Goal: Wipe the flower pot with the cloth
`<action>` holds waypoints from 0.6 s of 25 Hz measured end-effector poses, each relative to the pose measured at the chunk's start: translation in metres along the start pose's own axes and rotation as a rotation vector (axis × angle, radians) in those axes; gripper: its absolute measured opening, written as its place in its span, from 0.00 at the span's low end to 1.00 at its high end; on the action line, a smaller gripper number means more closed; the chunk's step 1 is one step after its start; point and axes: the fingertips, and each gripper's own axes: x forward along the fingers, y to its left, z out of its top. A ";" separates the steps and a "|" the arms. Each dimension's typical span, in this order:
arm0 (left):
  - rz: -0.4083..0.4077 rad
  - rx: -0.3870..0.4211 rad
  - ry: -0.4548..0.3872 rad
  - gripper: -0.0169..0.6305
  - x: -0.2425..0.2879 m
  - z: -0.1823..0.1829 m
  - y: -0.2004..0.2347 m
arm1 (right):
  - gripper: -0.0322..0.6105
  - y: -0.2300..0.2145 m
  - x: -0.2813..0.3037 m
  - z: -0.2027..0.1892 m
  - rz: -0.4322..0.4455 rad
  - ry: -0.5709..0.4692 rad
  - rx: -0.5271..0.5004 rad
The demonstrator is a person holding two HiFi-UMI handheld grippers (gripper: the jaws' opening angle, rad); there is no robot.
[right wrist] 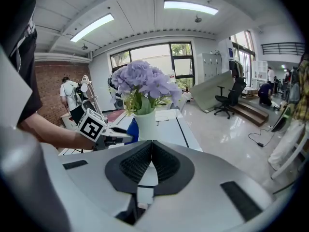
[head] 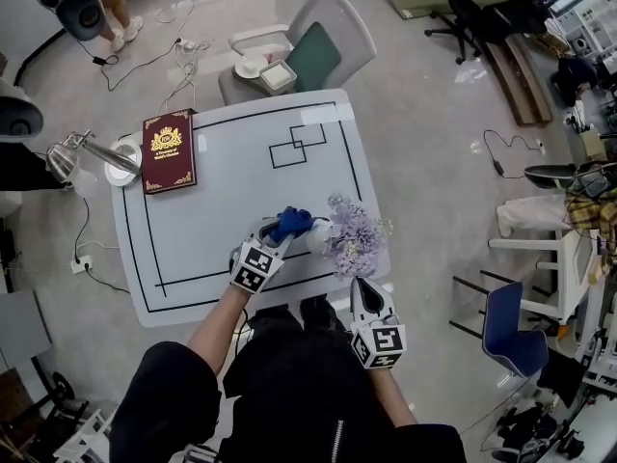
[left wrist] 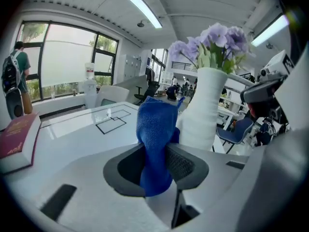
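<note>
A white ribbed flower pot (left wrist: 202,116) (right wrist: 145,124) with purple flowers (head: 353,233) stands near the front right edge of the white table (head: 212,191). My left gripper (head: 280,237) (left wrist: 157,166) is shut on a blue cloth (head: 290,224) (left wrist: 155,139), which stands up between the jaws right beside the pot's left side. My right gripper (head: 365,295) (right wrist: 150,159) is shut with nothing in it, held off the table's front edge, a little short of the pot.
A dark red book (head: 169,149) lies at the table's far left corner next to a small white dish (head: 123,160). Black outlined rectangles (head: 297,145) mark the tabletop. A white chair (head: 304,51) stands behind the table, a blue chair (head: 509,328) to the right.
</note>
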 end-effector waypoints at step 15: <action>-0.185 0.056 -0.001 0.22 0.044 0.046 -0.014 | 0.06 -0.017 -0.018 -0.009 -0.093 -0.008 0.054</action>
